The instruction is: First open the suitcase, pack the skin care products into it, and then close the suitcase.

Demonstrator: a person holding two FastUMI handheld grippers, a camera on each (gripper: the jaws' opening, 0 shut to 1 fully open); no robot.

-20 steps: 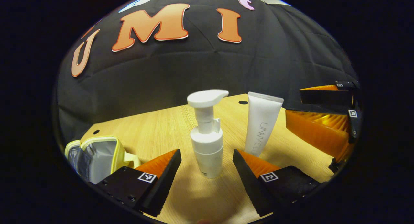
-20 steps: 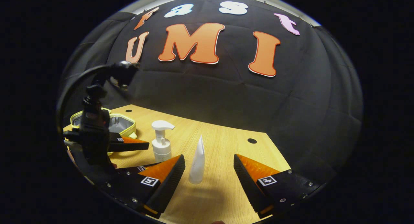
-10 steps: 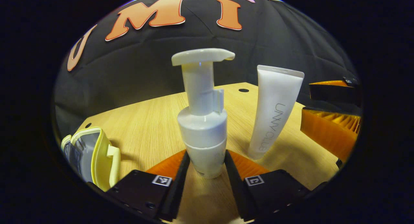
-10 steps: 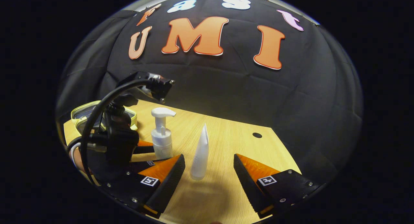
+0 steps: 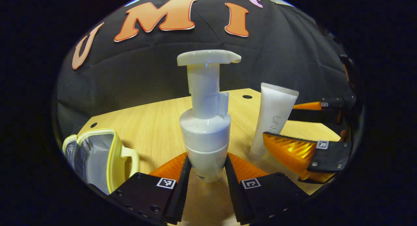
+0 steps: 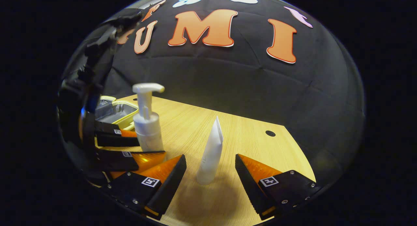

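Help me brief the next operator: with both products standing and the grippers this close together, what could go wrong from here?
1. The left gripper clamps the pump bottle only near its base; the tall top could tip or slip on lifting.
2. The right gripper stands open around the upright tube; an uneven close could topple it.
3. The grippers work close together beside the bottle; swinging it toward the open case could clip the tube.

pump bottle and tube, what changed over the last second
The left gripper moved in and shut on the pump bottle. The right gripper advanced until its open fingers flank the tube, not gripping it. Tube upright, yellow case open, both unmoved.
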